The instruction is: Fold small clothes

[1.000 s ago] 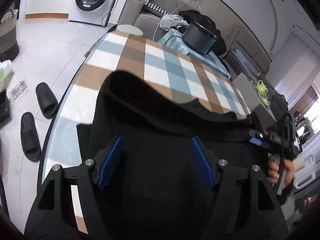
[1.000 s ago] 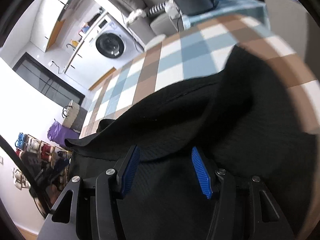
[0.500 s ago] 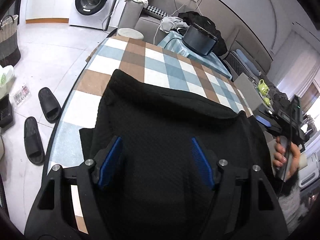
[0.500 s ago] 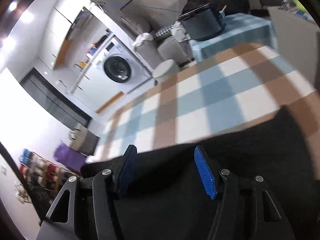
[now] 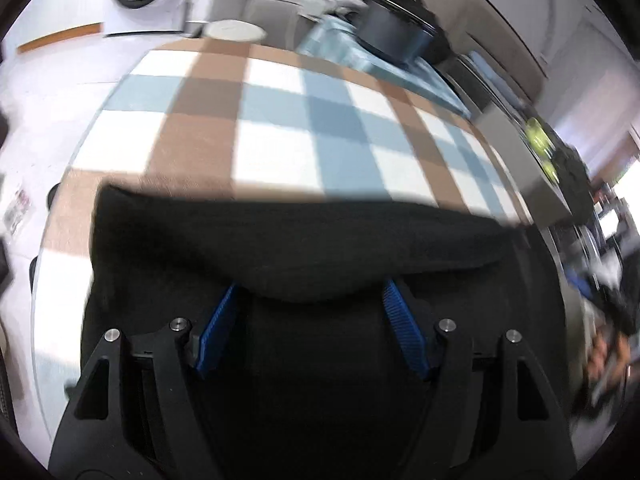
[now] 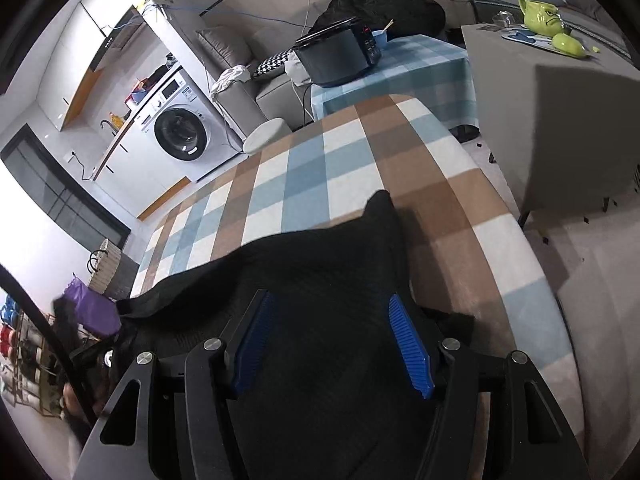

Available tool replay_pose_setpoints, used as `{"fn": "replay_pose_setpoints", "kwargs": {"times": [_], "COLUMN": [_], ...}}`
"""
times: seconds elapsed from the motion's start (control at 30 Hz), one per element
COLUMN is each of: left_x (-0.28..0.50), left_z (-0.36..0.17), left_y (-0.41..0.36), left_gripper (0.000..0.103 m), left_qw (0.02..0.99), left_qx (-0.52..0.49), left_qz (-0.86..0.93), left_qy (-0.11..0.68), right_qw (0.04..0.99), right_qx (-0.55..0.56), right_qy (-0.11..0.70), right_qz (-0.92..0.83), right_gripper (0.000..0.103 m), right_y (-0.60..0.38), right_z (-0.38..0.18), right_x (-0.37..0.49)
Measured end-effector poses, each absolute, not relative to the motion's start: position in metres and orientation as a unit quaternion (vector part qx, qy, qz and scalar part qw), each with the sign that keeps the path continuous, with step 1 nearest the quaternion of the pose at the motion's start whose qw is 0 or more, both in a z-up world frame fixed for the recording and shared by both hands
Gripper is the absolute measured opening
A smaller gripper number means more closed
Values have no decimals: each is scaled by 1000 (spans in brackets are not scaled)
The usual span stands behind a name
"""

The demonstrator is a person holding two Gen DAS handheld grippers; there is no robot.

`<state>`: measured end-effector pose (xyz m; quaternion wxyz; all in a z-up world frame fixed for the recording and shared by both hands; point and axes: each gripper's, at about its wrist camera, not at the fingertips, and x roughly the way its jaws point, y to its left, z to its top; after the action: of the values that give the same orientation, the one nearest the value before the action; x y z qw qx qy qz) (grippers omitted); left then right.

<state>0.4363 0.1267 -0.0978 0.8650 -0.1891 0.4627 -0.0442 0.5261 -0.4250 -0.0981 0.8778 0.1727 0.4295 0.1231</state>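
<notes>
1. The left gripper has its blue pads spread wide, and nothing is pinched between them. The black garment lies beneath and ahead of the gap, its raised fold rim just past the fingertips.
2. The right gripper is also spread, pads apart, with the same cloth lying under them; neither pad seems to press on it.
3. The garment sits on the near part of the checked tablecloth, close to the table's front edge. Its long axis appears to run crosswise, from one gripper to the other, with a pointed corner sticking out toward the far end of the table in the right view.
4. Judging by this, the fold looks laid down and let go. The next move likely turns on which end to take: the right gripper is nearer the pointed corner, the left nearer the straight folded edge.
5. Beyond the table stand a round stool, a washing machine and a dark cooker on a side table.
6. The left view is blurred, so fine creases cannot be made out there.
</notes>
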Motion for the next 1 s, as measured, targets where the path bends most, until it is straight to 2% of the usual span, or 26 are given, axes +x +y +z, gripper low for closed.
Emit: {"fn": "replay_pose_setpoints", "kwargs": {"times": [0.17,0.47,0.5,0.57,0.6,0.63,0.83,1.0], "left_x": [446,388,379,363,352,343,290,263], "left_z": [-97,-70,-68,-60,-55,-52,-35,-38], "left_y": [151,168,169,173,174,176,193,198], "left_gripper": [69,69,69,69,69,69,69,69], "left_qw": [865,886,887,893,896,898,906,900], "left_qx": [-245,-205,-201,-188,-184,-181,-186,-198], "left_qz": [4,29,31,40,43,46,69,73], "left_qy": [437,416,414,407,402,398,374,381], "right_qw": [887,883,884,883,883,884,919,898], "right_qx": [142,134,132,127,126,123,159,158], "right_qy": [427,440,438,441,440,439,344,405], "right_qz": [97,92,93,97,102,103,113,67], "right_gripper": [62,60,54,34,15,6,5,7], "right_y": [-430,-434,-433,-428,-427,-425,-444,-451], "right_z": [-102,-129,-130,-133,-134,-134,-98,-120], "right_x": [521,557,563,575,579,581,542,554]}}
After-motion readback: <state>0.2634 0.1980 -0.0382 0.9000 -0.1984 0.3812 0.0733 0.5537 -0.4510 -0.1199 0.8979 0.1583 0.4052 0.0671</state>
